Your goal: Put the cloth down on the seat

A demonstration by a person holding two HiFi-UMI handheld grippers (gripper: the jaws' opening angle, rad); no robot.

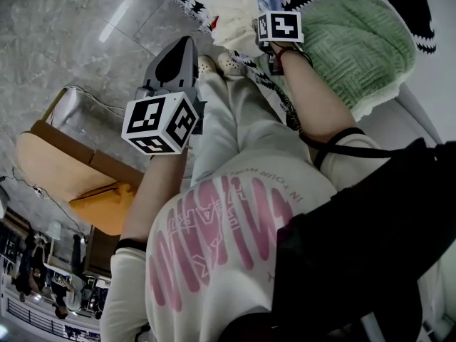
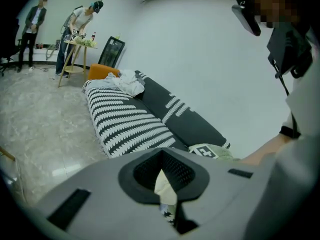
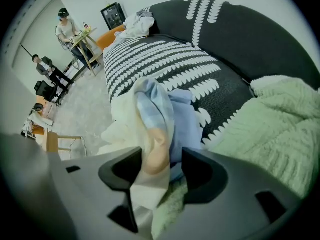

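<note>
The cloth [image 3: 155, 119] is a bundle of cream, pale blue and peach fabric lying on the black-and-white patterned sofa seat [image 3: 165, 64]. My right gripper [image 3: 160, 166] points steeply down over it. Its jaws stand apart with a fold of the cloth loose between them, and the pads are not pressing on it. In the head view the cloth [image 1: 231, 13] lies just beyond the right gripper [image 1: 262, 33], beside a green knitted blanket [image 1: 356, 41]. My left gripper [image 1: 178, 55] hangs off the sofa over the person's legs, its jaws together. A cream sliver shows through the gap at the left gripper [image 2: 162, 179].
The green blanket [image 3: 270, 124] covers the seat on the right. A white clothes pile [image 2: 127, 84] and an orange cushion [image 2: 102, 71] lie at the sofa's far end. Two people [image 2: 80, 21] stand at a small table [image 2: 75, 46]. A wooden chair [image 1: 78, 177] stands on the marble floor.
</note>
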